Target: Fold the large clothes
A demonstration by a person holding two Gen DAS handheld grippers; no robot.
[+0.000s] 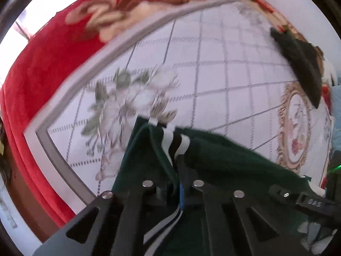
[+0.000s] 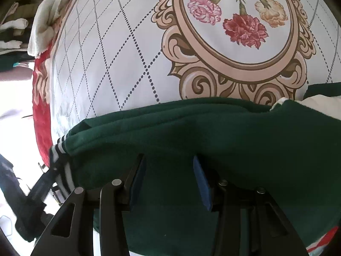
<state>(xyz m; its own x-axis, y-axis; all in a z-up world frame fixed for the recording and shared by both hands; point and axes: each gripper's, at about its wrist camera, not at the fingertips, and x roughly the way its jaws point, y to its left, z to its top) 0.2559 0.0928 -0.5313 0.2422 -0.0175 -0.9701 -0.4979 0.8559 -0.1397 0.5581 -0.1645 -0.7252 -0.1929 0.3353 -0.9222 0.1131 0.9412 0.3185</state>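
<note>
Left gripper (image 1: 173, 149) fingers pinching striped edge of green garment (image 1: 223, 155) over the bedsheet (image 1: 213, 64); right gripper (image 2: 169, 177) fingers gaping apart above the garment, gripping nothing.

The left gripper's fingers (image 1: 181, 192) vanish into the dark green garment (image 1: 223, 162) (left view motion-blurred throughout).

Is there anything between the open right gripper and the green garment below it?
Nothing visible. The right gripper hangs open directly over the green garment, with only its fabric between the blue pads. The left gripper is already shut on it.
</note>
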